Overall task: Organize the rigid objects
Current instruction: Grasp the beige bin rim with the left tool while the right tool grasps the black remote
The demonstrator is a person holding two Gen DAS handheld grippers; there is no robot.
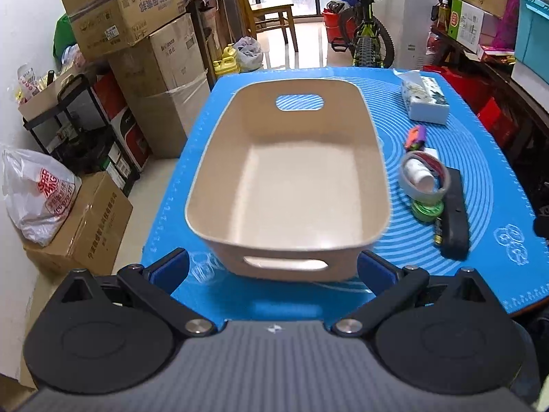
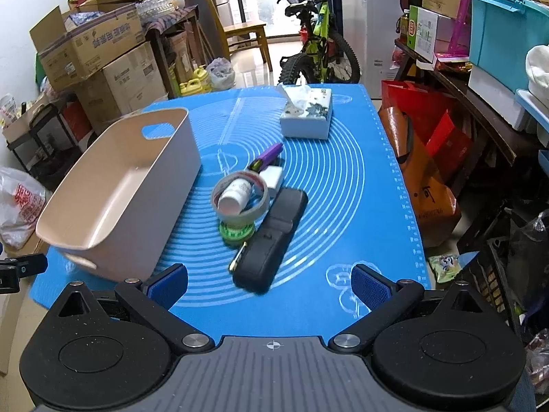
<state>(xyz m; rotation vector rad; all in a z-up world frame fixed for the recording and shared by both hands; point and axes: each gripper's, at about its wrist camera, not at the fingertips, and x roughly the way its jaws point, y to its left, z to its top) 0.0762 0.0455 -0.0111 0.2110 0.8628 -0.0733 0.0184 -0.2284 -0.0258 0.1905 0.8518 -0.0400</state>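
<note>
A beige plastic basket (image 1: 288, 178) with handle slots stands empty on the blue mat (image 1: 480, 158). My left gripper (image 1: 272, 267) is open, its fingers either side of the basket's near end. To the basket's right lies a pile: a tape roll (image 2: 239, 195) with a white bottle (image 2: 233, 196) inside, a green tape roll (image 2: 236, 231), a black case (image 2: 271, 240), a purple marker (image 2: 269, 153) and a small white box (image 2: 272, 175). My right gripper (image 2: 269, 285) is open and empty, just short of the black case. The basket also shows in the right wrist view (image 2: 120, 199).
A tissue box (image 2: 307, 113) stands at the mat's far right. Cardboard boxes (image 1: 137, 34) are stacked left of the table, a bicycle (image 2: 319, 48) stands behind it, and shelves with red bags (image 2: 422, 130) are to the right.
</note>
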